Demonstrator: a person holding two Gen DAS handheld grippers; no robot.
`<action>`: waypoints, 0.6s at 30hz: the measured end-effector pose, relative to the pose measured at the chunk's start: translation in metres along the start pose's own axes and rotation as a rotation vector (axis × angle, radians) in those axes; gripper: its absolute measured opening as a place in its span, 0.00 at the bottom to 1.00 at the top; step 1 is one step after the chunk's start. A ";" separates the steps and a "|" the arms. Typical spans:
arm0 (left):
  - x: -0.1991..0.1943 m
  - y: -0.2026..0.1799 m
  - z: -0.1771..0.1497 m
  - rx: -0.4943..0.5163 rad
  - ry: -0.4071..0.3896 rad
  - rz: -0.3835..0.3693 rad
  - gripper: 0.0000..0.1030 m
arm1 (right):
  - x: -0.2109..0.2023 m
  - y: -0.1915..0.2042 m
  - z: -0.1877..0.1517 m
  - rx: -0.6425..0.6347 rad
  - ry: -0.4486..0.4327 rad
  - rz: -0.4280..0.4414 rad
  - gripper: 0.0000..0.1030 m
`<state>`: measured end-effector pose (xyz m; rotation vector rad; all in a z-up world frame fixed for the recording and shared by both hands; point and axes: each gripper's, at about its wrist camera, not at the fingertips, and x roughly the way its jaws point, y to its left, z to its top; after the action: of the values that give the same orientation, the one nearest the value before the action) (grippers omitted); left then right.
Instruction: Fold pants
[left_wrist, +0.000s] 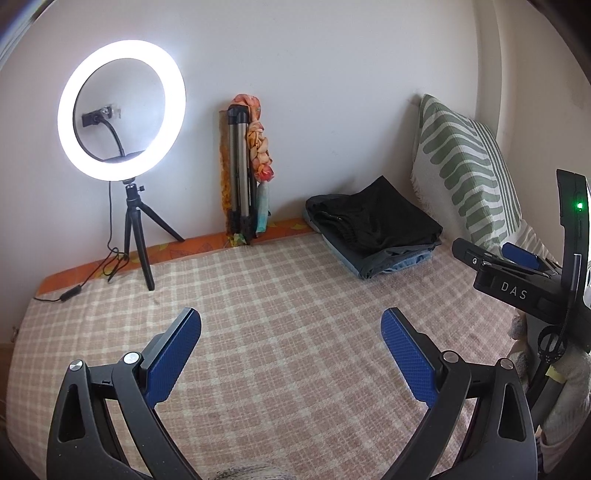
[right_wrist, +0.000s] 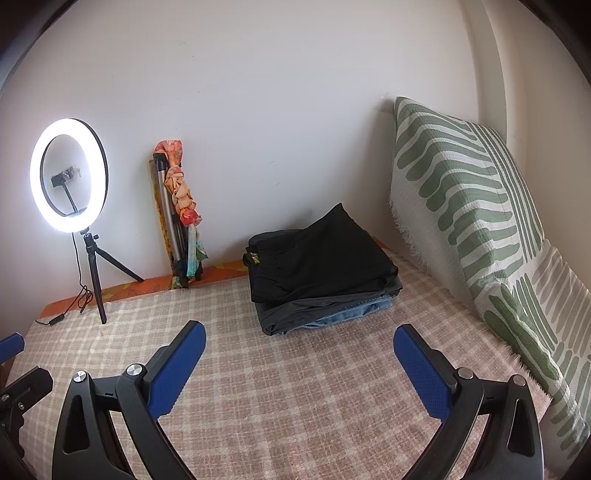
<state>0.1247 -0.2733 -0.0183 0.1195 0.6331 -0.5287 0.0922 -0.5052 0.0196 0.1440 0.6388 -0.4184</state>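
A stack of folded pants (left_wrist: 373, 229) lies at the far right of the checked bed cover (left_wrist: 280, 302), black pair on top, grey and blue denim below. It also shows in the right wrist view (right_wrist: 321, 266). My left gripper (left_wrist: 291, 332) is open and empty, held above the bed cover, well short of the stack. My right gripper (right_wrist: 300, 345) is open and empty, in front of the stack. The right gripper's body (left_wrist: 517, 284) shows at the right edge of the left wrist view.
A lit ring light (left_wrist: 122, 110) on a small tripod stands at the far left, its cable trailing on the bed. A folded tripod with a coloured scarf (left_wrist: 245, 166) leans on the wall. A green-striped pillow (right_wrist: 465, 206) lies along the right side.
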 end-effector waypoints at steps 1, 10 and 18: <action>0.000 0.000 0.000 0.000 0.000 -0.001 0.95 | 0.000 0.000 0.000 0.001 0.000 0.001 1.00; -0.002 0.000 0.001 0.004 -0.004 -0.003 0.95 | 0.000 0.000 0.000 0.001 0.001 0.003 1.00; -0.003 0.002 0.001 0.003 -0.002 -0.006 0.95 | 0.000 0.002 0.000 0.000 0.000 0.004 1.00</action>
<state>0.1240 -0.2709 -0.0164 0.1201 0.6308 -0.5356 0.0929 -0.5036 0.0194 0.1452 0.6389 -0.4144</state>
